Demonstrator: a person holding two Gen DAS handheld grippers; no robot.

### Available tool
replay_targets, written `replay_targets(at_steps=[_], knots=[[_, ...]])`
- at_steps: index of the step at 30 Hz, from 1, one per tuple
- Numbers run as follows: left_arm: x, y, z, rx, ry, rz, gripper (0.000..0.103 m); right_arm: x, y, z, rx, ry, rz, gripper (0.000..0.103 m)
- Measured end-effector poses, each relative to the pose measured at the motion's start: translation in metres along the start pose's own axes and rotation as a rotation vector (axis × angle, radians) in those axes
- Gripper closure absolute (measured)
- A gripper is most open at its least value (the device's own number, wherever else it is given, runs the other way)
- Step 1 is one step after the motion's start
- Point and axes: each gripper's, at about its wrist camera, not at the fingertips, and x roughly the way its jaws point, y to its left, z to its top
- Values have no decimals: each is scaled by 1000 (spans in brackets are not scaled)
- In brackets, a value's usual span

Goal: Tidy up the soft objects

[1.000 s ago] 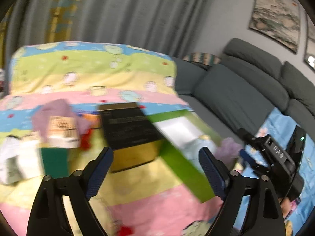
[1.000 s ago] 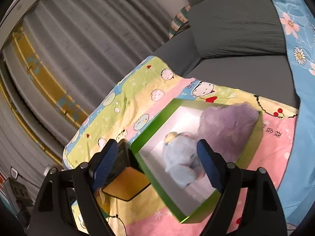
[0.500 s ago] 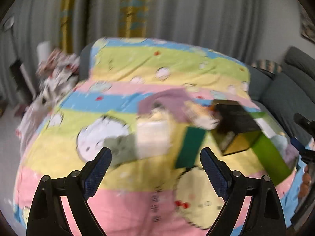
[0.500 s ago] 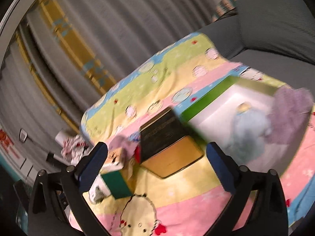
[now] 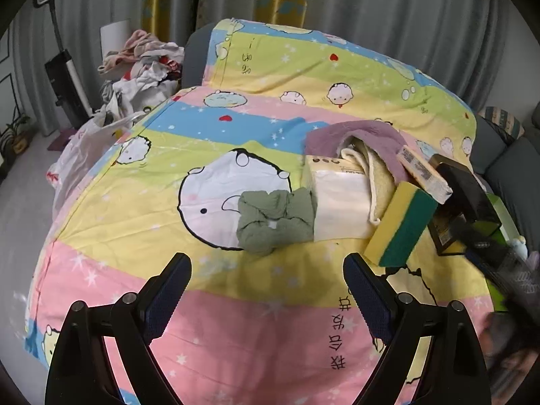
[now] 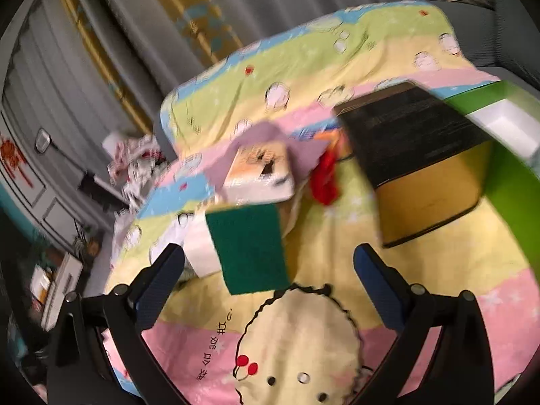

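On the cartoon bedsheet lies a pile: a green cloth (image 5: 275, 217), a white tissue pack (image 5: 339, 199), a cream towel (image 5: 369, 172) under a purple cloth (image 5: 357, 133), and a yellow-and-green sponge (image 5: 403, 227). My left gripper (image 5: 266, 287) is open and empty, just short of the green cloth. My right gripper (image 6: 268, 271) is open and empty, close to the sponge (image 6: 249, 246). In the blurred right wrist view a red cloth (image 6: 325, 177) lies beside a black-and-gold box (image 6: 415, 162), with the green-sided box (image 6: 506, 141) at the far right.
A flat printed pack (image 5: 423, 173) leans on the pile. The black-and-gold box (image 5: 467, 202) and green box edge (image 5: 503, 212) stand at the right. Loose laundry (image 5: 141, 67) and a vacuum (image 5: 65, 77) are beyond the bed's left side. Grey sofa at right.
Both grippers have swung left, away from the green box with the purple and pale-blue soft items, toward the pile. The left view now centres on the green cloth; the right on the sponge.
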Motion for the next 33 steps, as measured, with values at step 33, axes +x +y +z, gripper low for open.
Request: replay_targets(at_steps=[33], knots=[[-10, 9, -2, 23, -24, 25, 11, 13, 38, -35, -261, 371, -54, 40]])
